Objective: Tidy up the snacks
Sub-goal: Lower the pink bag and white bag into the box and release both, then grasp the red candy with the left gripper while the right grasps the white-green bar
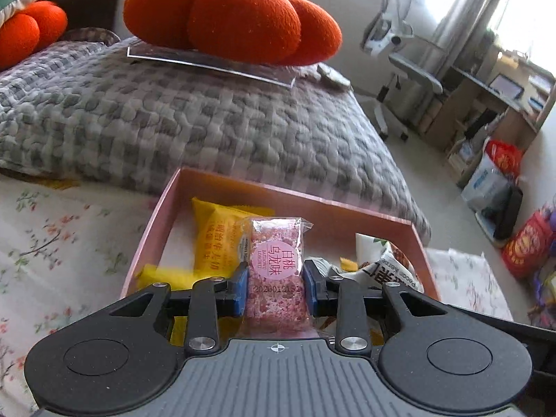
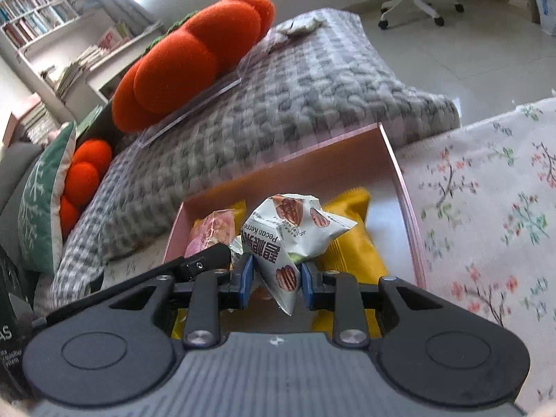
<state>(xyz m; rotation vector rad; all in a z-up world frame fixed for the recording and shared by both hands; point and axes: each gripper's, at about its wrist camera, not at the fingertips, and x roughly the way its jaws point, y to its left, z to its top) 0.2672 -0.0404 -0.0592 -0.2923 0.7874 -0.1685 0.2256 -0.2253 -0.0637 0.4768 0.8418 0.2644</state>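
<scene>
A pink box (image 1: 326,208) lies on a floral cloth and holds yellow snack packets (image 1: 215,236). My left gripper (image 1: 276,286) is shut on a pink snack bar (image 1: 276,267) in clear wrap, held over the box. My right gripper (image 2: 277,279) is shut on a white pecan kernel packet (image 2: 288,232), also over the pink box (image 2: 399,180). The packet also shows at the right of the left wrist view (image 1: 385,267). The pink bar (image 2: 212,229) and part of the left gripper show at the left of the right wrist view. A yellow packet (image 2: 351,243) lies under the right gripper.
A grey checked quilt (image 1: 173,114) lies just behind the box, with an orange plush cushion (image 1: 236,17) on a clear sheet. An office chair (image 1: 399,69) and bags (image 1: 524,243) stand on the floor to the right. A green pillow (image 2: 41,187) lies left.
</scene>
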